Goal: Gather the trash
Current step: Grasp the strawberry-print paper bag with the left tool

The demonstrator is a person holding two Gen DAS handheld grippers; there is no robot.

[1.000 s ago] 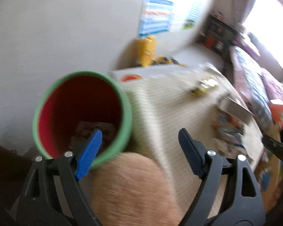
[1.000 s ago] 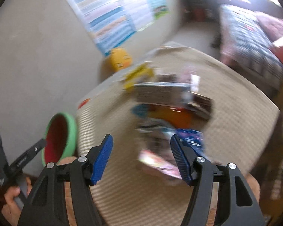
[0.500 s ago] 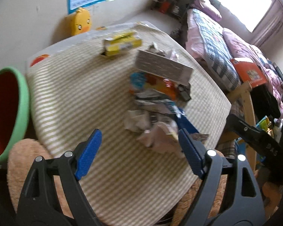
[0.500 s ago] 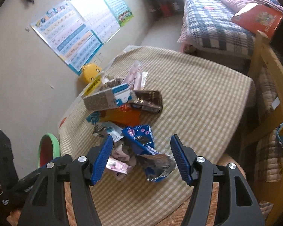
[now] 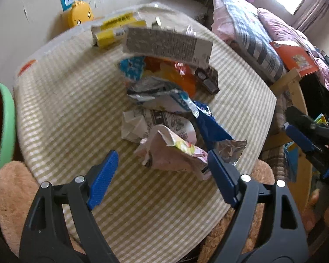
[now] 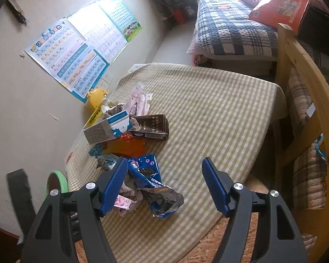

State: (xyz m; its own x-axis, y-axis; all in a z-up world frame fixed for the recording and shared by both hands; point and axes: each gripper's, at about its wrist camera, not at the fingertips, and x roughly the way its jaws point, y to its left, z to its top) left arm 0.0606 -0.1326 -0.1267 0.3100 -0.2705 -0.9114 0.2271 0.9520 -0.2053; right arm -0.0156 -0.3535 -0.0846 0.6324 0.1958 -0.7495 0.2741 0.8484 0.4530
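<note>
Nearly everything is left for you: the heap of crumpled wrappers and torn cartons (image 5: 164, 100) lies on the checked tablecloth (image 5: 65, 100). Your left gripper (image 5: 162, 175) gapes wide and empty above it; your right gripper (image 6: 164, 182) is opening, gripping nothing. The green-rimmed red bin (image 5: 0, 131) waits left.

green-rimmed red bin (image 5: 2, 131): cut off by the left wrist view's left edge; its inside is not visible.
pink crumpled paper wrapper (image 5: 173, 153): near end hidden behind a blue pad.
grey printed carton (image 5: 166, 43): print blurred, unreadable.
orange foil packet (image 6: 129, 146): mostly buried, perhaps a snack bag.
</note>
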